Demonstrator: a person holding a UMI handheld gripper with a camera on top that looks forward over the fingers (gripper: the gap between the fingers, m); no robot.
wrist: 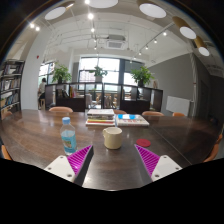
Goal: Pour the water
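A clear plastic water bottle (68,134) with a blue label stands upright on the dark wooden table (40,135), ahead of my left finger. A cream mug (113,137) stands to its right, just beyond the gap between my fingers. My gripper (113,160) is open and empty, its magenta pads (80,157) spread wide above the table. Nothing is between the fingers.
A stack of books (100,117) and a flat book with a blue and red cover (133,119) lie farther back on the table. Chairs (61,110) line the far side. Potted plants (62,74) and windows stand beyond, shelves at the left.
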